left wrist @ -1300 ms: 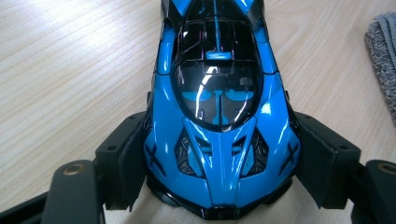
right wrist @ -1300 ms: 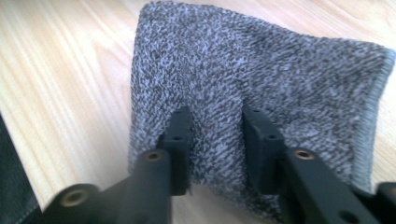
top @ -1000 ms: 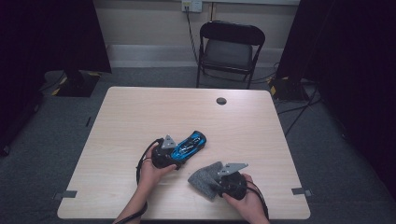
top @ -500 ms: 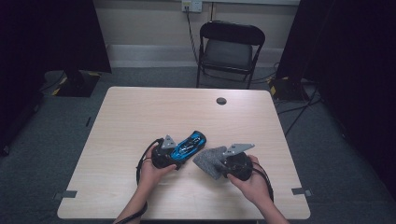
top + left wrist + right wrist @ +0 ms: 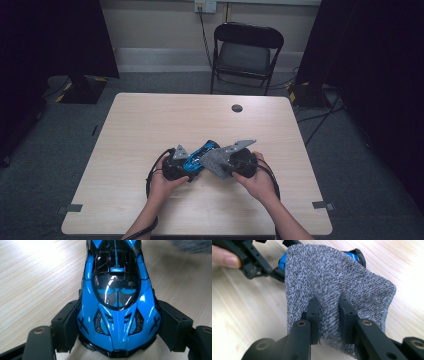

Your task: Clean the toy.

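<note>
Centrally, near the table's (image 5: 150,120) front edge: toy car (image 5: 117,302), blue and black, clamped across its flanks by the left gripper (image 5: 117,330), pads pressed on both sides, wheels apparently resting on the wood. Beside it, to the person's right: grey cloth (image 5: 337,290), a fold pinched tight by the right gripper (image 5: 328,320), jaws nearly pressed together, loose fabric draped forward over one end of the car. From above: car (image 5: 200,154) between left gripper (image 5: 187,167) and cloth (image 5: 215,161), right gripper (image 5: 226,164) close behind, both hands low over the table, grippers almost meeting. Likely step: wiping the car's body with the cloth while the other tool steadies it. Risks, as judged from this pose: (1) car squirting out of the clamp, owing to glossy, tapering flanks and a sideways wiping push; (2) cloth slipping from the pinch, since only a small fold sits between the pads; (3) fabric snagging on the car's rear end or on the left gripper's jaws, dragging the car off line; (4) jaw-to-jaw collision, given how close the two tools stand; (5) hard pad or jaw edge scuffing paint if the cloth bunches aside. Contact between cloth and bodywork: probable, not certain.
</note>
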### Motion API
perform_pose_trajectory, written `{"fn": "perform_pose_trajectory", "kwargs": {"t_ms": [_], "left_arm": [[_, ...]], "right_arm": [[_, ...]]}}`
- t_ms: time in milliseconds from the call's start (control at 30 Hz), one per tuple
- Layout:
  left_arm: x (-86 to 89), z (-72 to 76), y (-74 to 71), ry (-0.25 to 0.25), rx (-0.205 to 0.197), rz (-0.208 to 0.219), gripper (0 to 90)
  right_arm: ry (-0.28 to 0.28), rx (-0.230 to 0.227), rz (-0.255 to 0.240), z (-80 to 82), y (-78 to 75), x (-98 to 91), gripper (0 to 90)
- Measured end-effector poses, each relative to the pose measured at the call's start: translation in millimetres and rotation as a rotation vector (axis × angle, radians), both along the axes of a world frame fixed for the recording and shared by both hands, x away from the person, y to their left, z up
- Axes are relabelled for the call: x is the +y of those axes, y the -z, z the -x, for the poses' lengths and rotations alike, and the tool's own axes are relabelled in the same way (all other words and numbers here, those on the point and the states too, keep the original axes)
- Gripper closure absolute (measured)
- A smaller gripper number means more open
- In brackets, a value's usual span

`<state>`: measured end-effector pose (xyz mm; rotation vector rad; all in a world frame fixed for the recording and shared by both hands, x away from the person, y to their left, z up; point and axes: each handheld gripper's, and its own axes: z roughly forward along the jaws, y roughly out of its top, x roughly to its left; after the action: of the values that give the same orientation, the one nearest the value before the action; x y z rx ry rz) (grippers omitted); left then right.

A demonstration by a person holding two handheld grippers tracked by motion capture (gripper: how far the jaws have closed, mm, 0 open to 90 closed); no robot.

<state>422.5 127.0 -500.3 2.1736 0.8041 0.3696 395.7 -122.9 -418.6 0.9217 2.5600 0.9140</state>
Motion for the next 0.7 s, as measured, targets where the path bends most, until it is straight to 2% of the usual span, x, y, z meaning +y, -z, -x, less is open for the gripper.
{"fn": "perform_pose_trajectory", "kwargs": {"t_ms": [67, 167, 367, 533, 700], "left_arm": [[0.0, 0.0, 0.0, 0.0, 0.0, 0.0, 25.8], [-0.4, 0.2, 0.3, 0.002, 0.008, 0.009, 25.8], [-0.1, 0.0, 0.1, -0.002, -0.001, 0.003, 25.8], [-0.1, 0.0, 0.1, -0.002, -0.002, 0.003, 25.8], [-0.1, 0.0, 0.1, -0.002, -0.002, 0.002, 25.8]], "right_arm": [[-0.007, -0.002, 0.012, -5.5, 1.4, 8.3, 73.4], [-0.033, 0.007, 0.0, -10.9, 2.6, 21.6, 73.3], [-0.071, -0.024, 0.079, -9.8, 7.6, 52.5, 73.1], [-0.062, -0.032, 0.149, -10.8, 15.8, 69.8, 72.8], [-0.043, -0.027, 0.145, -13.5, 16.4, 76.2, 72.3]]}}
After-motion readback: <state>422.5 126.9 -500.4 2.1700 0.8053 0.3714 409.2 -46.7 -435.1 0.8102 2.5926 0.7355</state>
